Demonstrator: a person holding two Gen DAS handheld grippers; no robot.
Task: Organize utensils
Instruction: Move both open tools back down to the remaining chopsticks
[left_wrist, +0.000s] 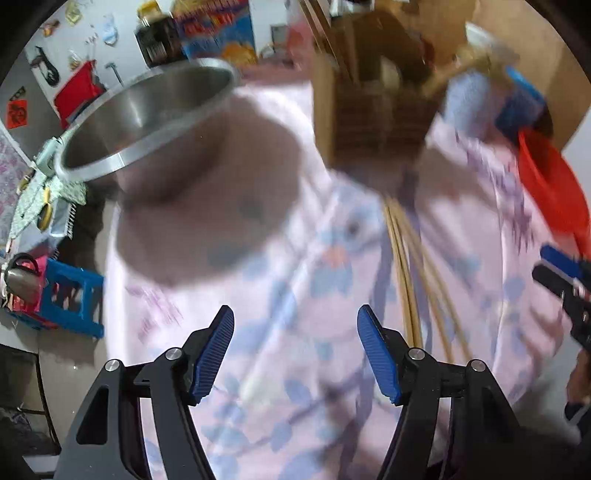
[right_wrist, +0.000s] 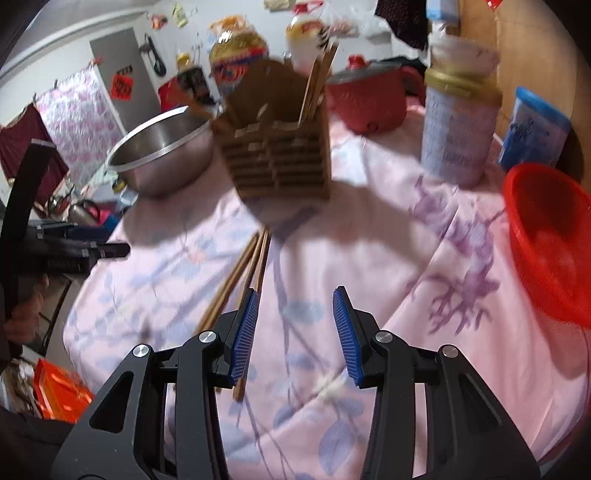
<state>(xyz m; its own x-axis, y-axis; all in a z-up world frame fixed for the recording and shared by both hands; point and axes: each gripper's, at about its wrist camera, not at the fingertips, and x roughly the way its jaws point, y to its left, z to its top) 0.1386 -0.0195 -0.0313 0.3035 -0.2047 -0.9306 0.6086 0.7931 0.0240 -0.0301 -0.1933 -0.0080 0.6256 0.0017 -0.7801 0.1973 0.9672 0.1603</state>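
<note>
Several wooden chopsticks (right_wrist: 242, 275) lie on the pink floral cloth (right_wrist: 369, 258) in front of a slatted wooden utensil holder (right_wrist: 277, 166), which has a few chopsticks standing in it. In the left wrist view the chopsticks (left_wrist: 410, 280) lie just right of my left gripper (left_wrist: 295, 350), below the holder (left_wrist: 373, 110). My left gripper is open and empty above the cloth. My right gripper (right_wrist: 295, 332) is open and empty, its left finger over the chopsticks' near ends. The left gripper also shows at the left edge of the right wrist view (right_wrist: 74, 251).
A steel bowl (right_wrist: 162, 155) stands left of the holder. A red pot (right_wrist: 369, 96), a white jar (right_wrist: 458, 125) and a blue box (right_wrist: 532, 129) stand behind. A red basket (right_wrist: 550, 240) sits at the right. The table edge drops off at left.
</note>
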